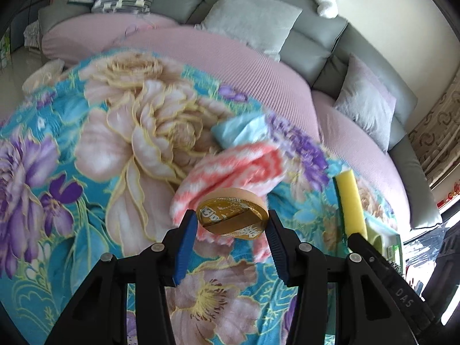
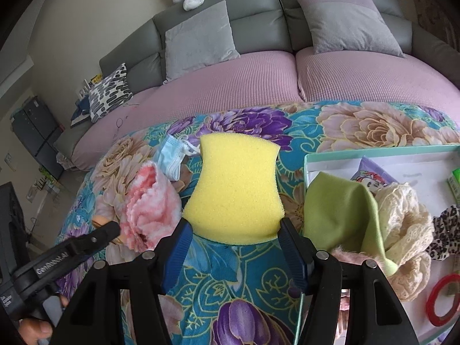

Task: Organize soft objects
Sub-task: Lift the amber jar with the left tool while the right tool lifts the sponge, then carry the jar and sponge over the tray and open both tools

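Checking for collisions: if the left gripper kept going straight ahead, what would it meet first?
Probably the pink-and-white fluffy towel just beyond the gold round tin the left gripper holds; depth is uncertain.

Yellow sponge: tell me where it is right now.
In the right wrist view the yellow sponge sits clamped in the right gripper, above the floral blanket, between the pink towel and the green cloth.
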The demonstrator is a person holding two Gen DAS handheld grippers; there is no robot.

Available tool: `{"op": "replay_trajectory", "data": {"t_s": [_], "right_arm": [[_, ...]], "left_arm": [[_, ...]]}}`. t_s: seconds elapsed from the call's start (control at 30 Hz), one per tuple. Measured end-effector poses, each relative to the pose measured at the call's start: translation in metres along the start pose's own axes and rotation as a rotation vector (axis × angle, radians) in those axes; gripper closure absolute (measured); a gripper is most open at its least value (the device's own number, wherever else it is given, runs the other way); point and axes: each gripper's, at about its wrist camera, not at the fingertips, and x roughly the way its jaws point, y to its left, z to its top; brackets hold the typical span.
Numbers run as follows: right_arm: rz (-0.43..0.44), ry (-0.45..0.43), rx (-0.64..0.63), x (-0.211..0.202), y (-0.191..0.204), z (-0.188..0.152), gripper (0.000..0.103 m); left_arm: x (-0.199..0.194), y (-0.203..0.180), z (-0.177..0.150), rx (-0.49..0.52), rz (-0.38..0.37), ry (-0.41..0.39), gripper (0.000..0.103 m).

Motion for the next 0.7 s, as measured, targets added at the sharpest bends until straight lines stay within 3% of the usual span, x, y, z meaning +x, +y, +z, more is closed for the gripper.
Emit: {"op": "replay_trajectory", "data": {"t_s": [0.13, 0.4, 0.7], "right_arm": [[-0.020, -0.028, 0.009, -0.014, -0.004, 0.003, 0.038], [-0.120, -0.069, 0.056, -0.041, -0.033, 0.008, 0.038], [-0.333, -0.072, 0.168, -0.071, -0.099, 0.005, 0.038]], "left_arm": [[-0.008, -0.015, 0.004, 0.031, -0.021, -0.031, 0.053], [0.001, -0.065, -0.002, 0.144, -0.069, -0.008, 0.053], [0.020, -0.128, -0.024, 0.296, -0.133, 0.043, 0.053]]}}
